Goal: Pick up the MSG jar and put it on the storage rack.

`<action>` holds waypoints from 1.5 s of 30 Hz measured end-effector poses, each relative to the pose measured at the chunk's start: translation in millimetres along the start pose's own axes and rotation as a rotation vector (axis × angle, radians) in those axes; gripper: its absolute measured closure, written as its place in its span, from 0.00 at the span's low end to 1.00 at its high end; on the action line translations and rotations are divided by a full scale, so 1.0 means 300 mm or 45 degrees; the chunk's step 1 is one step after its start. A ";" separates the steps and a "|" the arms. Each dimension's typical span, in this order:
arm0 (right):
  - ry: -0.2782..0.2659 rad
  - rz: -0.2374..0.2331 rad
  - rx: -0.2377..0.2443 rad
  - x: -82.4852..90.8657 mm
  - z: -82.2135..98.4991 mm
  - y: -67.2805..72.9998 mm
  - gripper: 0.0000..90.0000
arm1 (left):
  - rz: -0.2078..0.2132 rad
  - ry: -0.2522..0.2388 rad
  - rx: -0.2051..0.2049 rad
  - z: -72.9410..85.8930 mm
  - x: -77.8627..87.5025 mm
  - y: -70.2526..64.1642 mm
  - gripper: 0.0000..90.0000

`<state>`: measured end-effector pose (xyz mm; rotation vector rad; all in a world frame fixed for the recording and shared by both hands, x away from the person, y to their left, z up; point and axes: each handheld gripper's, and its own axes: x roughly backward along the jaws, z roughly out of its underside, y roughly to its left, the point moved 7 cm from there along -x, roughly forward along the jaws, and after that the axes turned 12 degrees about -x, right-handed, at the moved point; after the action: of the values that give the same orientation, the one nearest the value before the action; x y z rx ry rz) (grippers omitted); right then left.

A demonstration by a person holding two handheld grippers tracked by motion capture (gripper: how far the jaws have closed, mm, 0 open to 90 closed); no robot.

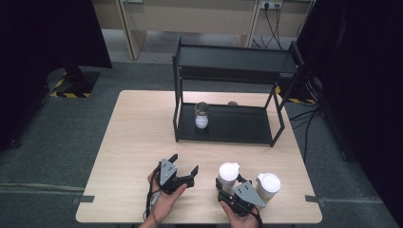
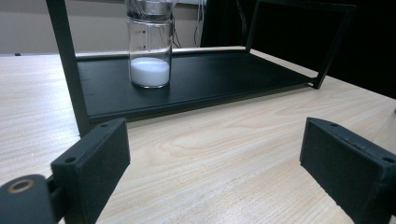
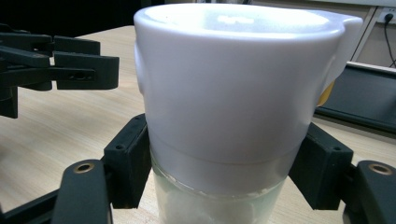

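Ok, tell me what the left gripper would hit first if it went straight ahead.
Probably the black rack: the left gripper, fingers open, faces its lower shelf edge over bare table; the jar stands farther back.

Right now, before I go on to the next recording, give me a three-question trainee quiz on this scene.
1. True or false: the right gripper is shut on a white-lidded jar.
2. Where does the glass jar of white powder stand? A) top shelf B) bottom shelf of the black rack C) bare table
3. How many white-lidded jars stand on the table near the grippers?

Key: 1 true. 2 B. 3 two: the gripped one and a second white-lidded jar beside it.
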<state>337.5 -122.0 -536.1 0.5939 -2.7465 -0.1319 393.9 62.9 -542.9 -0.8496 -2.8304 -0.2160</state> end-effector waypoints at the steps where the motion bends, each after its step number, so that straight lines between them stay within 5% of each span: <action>1: -0.002 0.000 0.000 0.000 0.000 0.000 0.34 | 0.000 0.000 0.002 0.000 0.000 0.001 0.09; 12: -0.051 -0.010 -0.006 0.032 -0.039 0.019 0.34 | -0.001 0.000 0.006 0.000 0.000 0.001 0.09; 25: -0.174 -0.026 0.019 0.102 -0.186 0.040 0.34 | -0.003 -0.001 0.010 0.000 0.000 0.003 0.09; 45: -0.235 -0.030 0.053 0.123 -0.359 0.015 0.34 | -0.003 0.003 0.010 0.001 0.000 0.003 0.09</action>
<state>340.0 -135.6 -423.0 0.6557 -2.9273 -0.1416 394.5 63.6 -543.0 -0.8443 -2.8282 -0.2054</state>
